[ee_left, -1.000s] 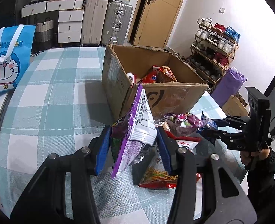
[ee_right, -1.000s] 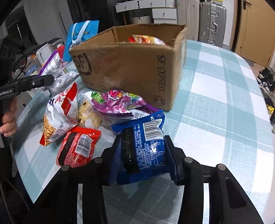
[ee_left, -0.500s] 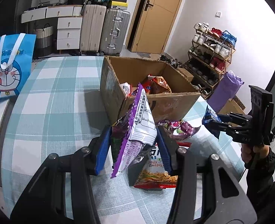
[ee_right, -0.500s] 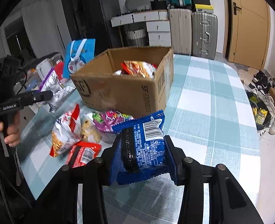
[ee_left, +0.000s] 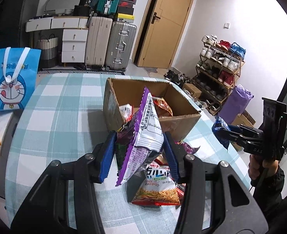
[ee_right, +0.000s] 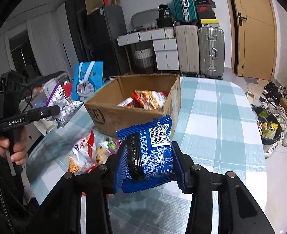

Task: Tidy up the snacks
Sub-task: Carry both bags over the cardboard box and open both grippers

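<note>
We've got the left gripper (ee_left: 139, 154) clamped on a crinkly purple-and-white foil snack bag (ee_left: 143, 136) and the right gripper (ee_right: 150, 163) on a soft blue plastic cookie packet (ee_right: 146, 154), both probably light, slippery, crushable, so mid-body grips seem safest.

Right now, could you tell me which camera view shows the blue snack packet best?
The right wrist view: the blue snack packet fills the foreground, clamped in the right gripper, barcode visible. The left wrist view shows only its edge, far right.

Box (ee_left: 151, 105) on table (ee_left: 65, 105); snack packets (ee_left: 157, 187) before box, bag (ee_left: 12, 81) left.
</note>
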`<control>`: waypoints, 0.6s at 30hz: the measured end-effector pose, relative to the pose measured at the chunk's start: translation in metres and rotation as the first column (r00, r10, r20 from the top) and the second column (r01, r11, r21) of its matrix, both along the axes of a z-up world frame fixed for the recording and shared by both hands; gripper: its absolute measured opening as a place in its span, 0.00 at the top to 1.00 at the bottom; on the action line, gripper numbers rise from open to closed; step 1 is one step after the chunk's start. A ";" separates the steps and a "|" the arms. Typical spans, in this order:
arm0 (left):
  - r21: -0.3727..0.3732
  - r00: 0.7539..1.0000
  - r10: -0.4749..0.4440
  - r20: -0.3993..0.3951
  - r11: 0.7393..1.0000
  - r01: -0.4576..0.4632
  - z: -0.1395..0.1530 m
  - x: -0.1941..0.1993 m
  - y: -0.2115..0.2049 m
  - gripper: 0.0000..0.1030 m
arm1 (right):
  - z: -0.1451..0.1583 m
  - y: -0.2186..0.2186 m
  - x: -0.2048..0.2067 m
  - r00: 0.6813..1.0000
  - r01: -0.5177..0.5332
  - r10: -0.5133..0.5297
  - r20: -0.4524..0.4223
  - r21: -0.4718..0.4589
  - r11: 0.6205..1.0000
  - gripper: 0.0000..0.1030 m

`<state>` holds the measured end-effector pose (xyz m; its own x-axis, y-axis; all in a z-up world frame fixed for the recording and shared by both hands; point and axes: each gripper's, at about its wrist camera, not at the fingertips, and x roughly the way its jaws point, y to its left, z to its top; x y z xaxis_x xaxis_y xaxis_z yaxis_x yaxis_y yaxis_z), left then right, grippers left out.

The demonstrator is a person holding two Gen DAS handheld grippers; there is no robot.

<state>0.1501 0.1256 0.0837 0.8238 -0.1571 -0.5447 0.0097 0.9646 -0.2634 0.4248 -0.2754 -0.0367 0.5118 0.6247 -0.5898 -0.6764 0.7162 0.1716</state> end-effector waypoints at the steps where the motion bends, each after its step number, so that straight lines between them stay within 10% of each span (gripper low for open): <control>1: 0.010 1.000 0.008 0.005 1.000 -0.008 0.002 -0.001 -0.002 0.56 | 0.002 -0.001 -0.001 1.000 0.004 -0.005 0.005 0.012 1.000 0.58; 18: 0.048 0.997 0.014 0.076 0.999 -0.017 0.043 0.025 -0.015 0.56 | 0.044 0.012 0.009 0.996 0.033 -0.043 0.072 0.139 0.990 0.58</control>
<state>0.1752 0.1104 0.1269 0.8651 -0.1189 -0.4874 0.0128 0.9764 -0.2155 0.4335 -0.2631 0.0069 0.5761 0.6767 -0.4585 -0.6640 0.7146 0.2203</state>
